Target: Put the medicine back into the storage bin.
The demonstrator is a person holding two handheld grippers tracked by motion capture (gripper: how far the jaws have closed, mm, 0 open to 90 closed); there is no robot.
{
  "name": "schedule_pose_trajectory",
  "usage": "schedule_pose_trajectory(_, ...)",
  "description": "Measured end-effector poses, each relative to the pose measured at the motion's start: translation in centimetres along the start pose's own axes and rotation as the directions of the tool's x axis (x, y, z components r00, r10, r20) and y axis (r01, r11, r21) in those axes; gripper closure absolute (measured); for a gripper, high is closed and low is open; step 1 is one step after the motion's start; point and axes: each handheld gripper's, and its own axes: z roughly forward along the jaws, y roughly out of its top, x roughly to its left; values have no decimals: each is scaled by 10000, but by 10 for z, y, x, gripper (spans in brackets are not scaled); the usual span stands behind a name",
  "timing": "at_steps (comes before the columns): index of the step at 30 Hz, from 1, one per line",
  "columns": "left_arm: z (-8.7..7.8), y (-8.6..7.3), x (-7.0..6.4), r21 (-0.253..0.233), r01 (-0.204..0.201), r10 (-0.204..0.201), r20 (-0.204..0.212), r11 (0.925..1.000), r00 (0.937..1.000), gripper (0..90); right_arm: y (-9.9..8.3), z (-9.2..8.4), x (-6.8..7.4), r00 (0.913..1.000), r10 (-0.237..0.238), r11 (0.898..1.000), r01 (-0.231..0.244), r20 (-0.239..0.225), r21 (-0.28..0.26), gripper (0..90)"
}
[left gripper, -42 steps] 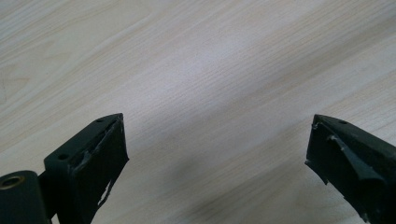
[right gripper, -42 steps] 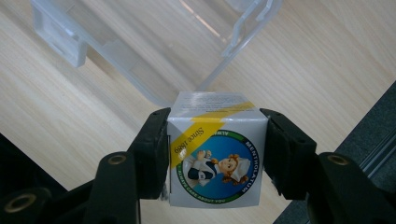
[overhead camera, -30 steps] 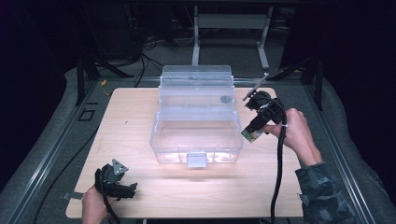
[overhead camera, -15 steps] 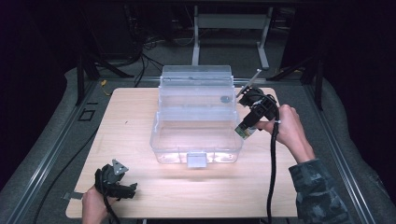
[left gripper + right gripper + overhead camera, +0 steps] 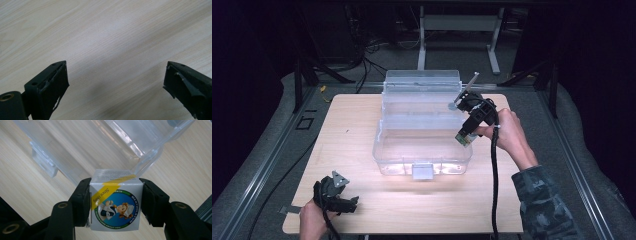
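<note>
A: Start with the right gripper. What are its 2 jaws doing?

B: They are clamped on a small white box, 1 black pad flat against each side. The face toward the camera carries a round green-ringed picture of a cartoon figure and a yellow diagonal band reading "Since 1889".

A: And where is that box on the table?

B: In the high view the right gripper is held by the person's right hand at about 3 o'clock from the middle of the tabletop, and the box hangs at its lower tip, right at the right-hand wall of the clear plastic bin. Whether box and bin touch, I cannot tell. In the right gripper view the bin lies straight beyond the box, toward 12 o'clock, its corner just behind the box's top edge.

A: The left gripper?

B: Its 2 jaws stand wide apart with nothing between them; the left gripper view looks down past them at bare pale wood. In the high view the left gripper sits in the left hand at about 7 o'clock, near the front edge of the wooden table, well apart from the bin.

A: Anything else around?

B: A black cable trails from the right gripper toward 6 o'clock, past a camouflage sleeve. The bin has a small latch on its near wall, at 6 o'clock of the bin.
</note>
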Motion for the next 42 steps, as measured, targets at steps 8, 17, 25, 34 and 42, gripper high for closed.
schedule_pose_trajectory(8,0,0,0,-5,-1,1,-8,10000,10000,55,8,17,4,9993,-160,9998,164,-347,100,463)
schedule_pose_trajectory(17,1,0,0,28,-35,35,11,10000,10000,56,12,34,11,9981,-435,9984,451,-446,354,463)
schedule_pose_trajectory(25,0,-1,0,39,-35,35,-3,10000,10000,57,13,49,15,9959,-707,9952,742,-558,634,463)
schedule_pose_trajectory(34,1,-1,0,49,-100,100,10,9999,9999,57,10,65,17,9949,-871,9913,916,-511,944,463)
schedule_pose_trajectory(42,1,-1,-1,50,-76,75,26,10000,10000,57,5,76,15,9947,-890,9884,946,-521,1187,462)
